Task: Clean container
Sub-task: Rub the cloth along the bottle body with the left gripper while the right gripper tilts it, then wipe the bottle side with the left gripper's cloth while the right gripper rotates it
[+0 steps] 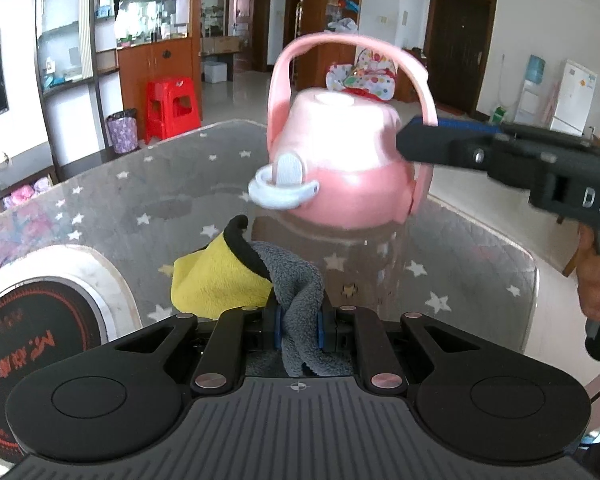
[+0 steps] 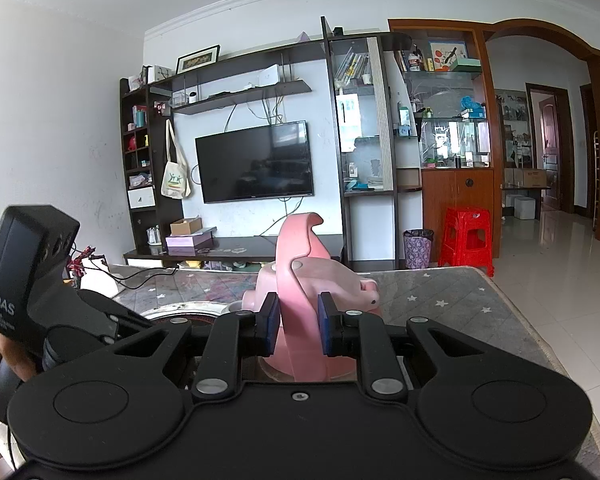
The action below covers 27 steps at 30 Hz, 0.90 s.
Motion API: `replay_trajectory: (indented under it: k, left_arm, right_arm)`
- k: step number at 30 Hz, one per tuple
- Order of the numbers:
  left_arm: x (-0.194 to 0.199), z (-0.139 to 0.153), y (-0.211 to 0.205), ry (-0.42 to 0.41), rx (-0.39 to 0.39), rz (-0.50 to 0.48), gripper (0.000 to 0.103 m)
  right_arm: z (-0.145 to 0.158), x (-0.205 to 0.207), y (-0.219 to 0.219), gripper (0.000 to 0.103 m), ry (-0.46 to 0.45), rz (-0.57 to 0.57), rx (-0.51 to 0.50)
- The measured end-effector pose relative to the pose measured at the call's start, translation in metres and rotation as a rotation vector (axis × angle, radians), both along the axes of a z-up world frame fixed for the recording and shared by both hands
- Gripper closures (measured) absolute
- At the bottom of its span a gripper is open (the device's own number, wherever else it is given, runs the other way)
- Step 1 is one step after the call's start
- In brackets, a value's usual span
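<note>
Left gripper (image 1: pixel 299 322): pads pinched tight on a grey-and-yellow cleaning cloth (image 1: pixel 236 276), the bulk of it bunched ahead of the tips, low over the table. Right gripper (image 2: pixel 298 322): blue pads clamped on the carry handle (image 2: pixel 298 300) of a pink kids' drinking bottle (image 1: pixel 340 160), which hangs tilted above the glass-topped star-pattern table (image 1: pixel 120 200), white spout flap (image 1: pixel 282 184) facing the left camera. Cloth and bottle apart, cloth just below and in front of the body. Step looks like setup for the wipe: container presented, cloth not yet on it. Next move likely calls for raising the cloth onto the pink shell while the right grip stays steady; held only by the handle, the bottle may swing under pressure. Round induction hob (image 1: pixel 40 340) sits left of the cloth; table edge close on the right side, open floor beyond. Room above the table is free.
</note>
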<state>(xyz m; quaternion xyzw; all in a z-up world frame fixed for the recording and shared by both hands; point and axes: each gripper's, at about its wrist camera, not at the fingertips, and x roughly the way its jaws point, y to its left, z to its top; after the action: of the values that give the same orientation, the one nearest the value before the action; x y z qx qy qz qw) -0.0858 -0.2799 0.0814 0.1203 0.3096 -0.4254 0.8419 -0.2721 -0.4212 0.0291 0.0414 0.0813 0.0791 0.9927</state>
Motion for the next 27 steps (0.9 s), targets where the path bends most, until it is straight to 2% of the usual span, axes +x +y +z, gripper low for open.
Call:
replay_trajectory:
  k: [18, 27]
  left_arm:
    - [0.007, -0.034, -0.005, 0.072, 0.079, 0.044, 0.088]
    - [-0.001, -0.031, -0.008, 0.068, 0.091, 0.030, 0.088]
  right_arm:
    - [-0.006, -0.001, 0.002, 0.081, 0.005, -0.001, 0.006]
    - [-0.002, -0.004, -0.002, 0.081, 0.011, 0.000, 0.008]
